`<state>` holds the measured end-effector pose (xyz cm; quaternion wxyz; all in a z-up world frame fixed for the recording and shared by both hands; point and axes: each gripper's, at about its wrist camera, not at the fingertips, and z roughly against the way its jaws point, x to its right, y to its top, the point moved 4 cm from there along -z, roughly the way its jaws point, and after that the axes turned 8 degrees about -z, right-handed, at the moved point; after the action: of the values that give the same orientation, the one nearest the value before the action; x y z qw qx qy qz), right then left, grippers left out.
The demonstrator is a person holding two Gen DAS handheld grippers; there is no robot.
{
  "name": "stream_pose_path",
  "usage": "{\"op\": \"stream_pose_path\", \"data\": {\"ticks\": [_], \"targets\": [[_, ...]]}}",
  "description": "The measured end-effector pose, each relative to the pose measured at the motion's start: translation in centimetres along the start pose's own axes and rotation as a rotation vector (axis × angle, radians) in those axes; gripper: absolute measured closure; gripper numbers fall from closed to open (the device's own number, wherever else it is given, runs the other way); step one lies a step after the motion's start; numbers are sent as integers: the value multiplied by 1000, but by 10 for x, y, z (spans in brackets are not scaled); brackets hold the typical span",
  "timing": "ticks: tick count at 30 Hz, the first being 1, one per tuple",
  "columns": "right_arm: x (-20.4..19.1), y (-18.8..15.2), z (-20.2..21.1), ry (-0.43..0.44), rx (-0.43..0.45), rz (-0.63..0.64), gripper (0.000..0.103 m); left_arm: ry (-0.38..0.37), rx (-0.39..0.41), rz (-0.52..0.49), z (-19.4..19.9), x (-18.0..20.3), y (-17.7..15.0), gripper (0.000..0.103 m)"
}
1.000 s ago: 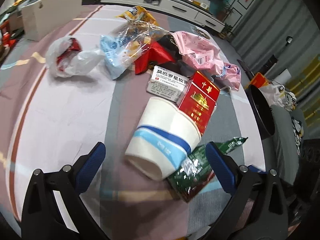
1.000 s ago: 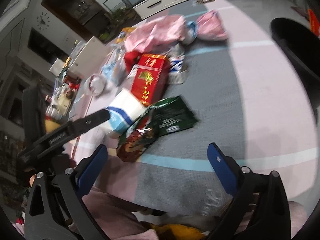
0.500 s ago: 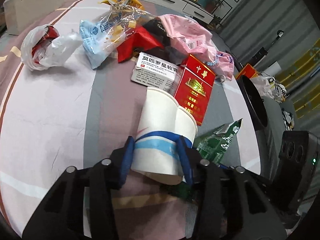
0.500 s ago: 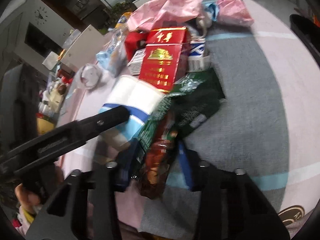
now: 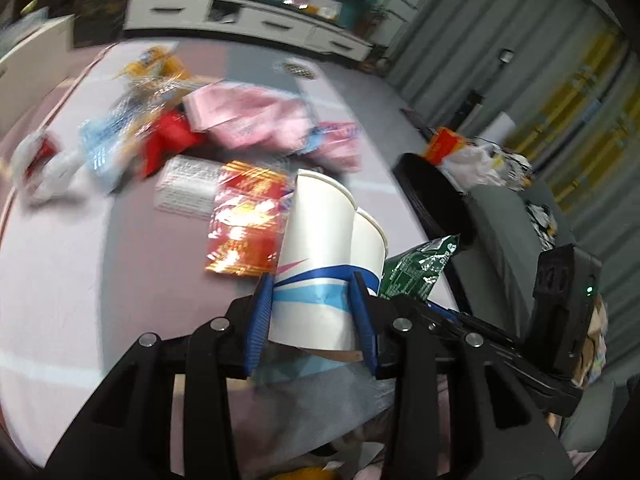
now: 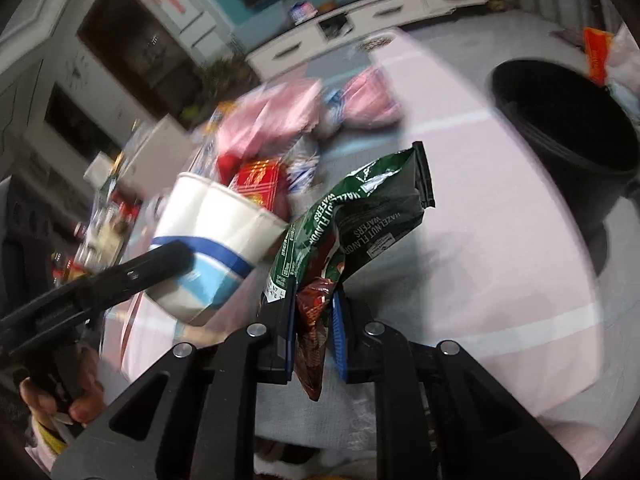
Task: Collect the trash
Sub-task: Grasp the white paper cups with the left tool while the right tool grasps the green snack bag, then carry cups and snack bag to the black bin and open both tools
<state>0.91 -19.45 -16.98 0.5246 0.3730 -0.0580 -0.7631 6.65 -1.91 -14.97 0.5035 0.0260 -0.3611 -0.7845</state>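
The paper cups are clenched between the left gripper jaws, the wafer wrapper between the right gripper jaws. Both grips should be kept firm until each load is held above the black bin, ahead and right of the jaws.

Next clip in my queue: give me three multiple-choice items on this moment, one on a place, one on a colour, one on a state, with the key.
1. Where is the black bin?
A. at the table's right edge
B. under the cups
C. by the white cabinet

2. What colour is the band on the paper cups?
A. red
B. blue
C. yellow

3. What do the right tongs hold?
A. nothing
B. red carton
C. green wafer packet

Key: 1 A, it stands past the table's right edge; 2 B, a blue stripe circles the cups in the left tongs; 3 C, the packet is pinched between the pads.
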Motion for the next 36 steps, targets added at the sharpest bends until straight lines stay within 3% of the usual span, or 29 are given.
{"op": "stream_pose_path", "data": {"ticks": [8,12,18,21,22,23,25,31,36], "targets": [[74,66,35,-130,224,-84,86,-33,21,-147,-60,90,73,63],[118,104,37,-211,304,-148,86,7,14,-171,-111,124,107,63],[172,127,25,-255,305,-216,85,24,-31,-193,-177,156,138,62],[184,128,17,-282,295,-243,74,53,-56,-218,-208,168,140,61],[189,132,13,-301,296,-242,69,62,-58,-219,-215,169,141,58],[191,131,11,-326,293,-237,67,66,-63,-220,-219,169,141,47],[198,128,9,-358,285,-223,53,70,-67,-212,-226,168,139,31],[191,127,14,-382,299,-218,47,53,-23,-215,-210,160,127,21],[165,131,11,-297,315,-175,46,72,65,-244,-161,139,109,15]]}}
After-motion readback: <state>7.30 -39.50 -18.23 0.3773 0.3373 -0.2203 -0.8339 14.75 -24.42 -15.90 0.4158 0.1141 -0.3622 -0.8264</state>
